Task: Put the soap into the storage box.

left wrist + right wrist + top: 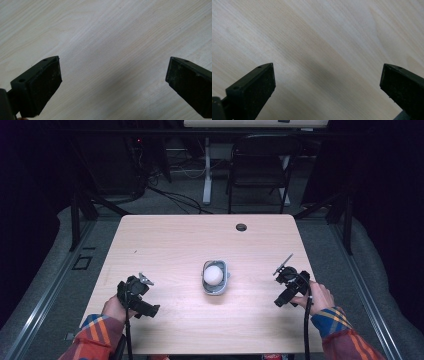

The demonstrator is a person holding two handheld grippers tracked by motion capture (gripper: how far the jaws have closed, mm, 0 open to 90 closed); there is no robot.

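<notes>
At table (165, 245) centre: one grey cup (215, 277), one white ball (213, 274) inside. Cup's long axis runs near-to-far; which end leads, cannot tell. Two grippers: left gripper (113, 80) well left of cup, right gripper (328, 82) well right of cup. Both with jaws spread wide, empty, over bare wood.

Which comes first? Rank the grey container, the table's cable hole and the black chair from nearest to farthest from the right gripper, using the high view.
From the right gripper:
1. Grey container, holding a white ball, at table centre to the gripper's left.
2. Cable hole, near the table's far edge.
3. Black chair, on the floor beyond the table.
</notes>
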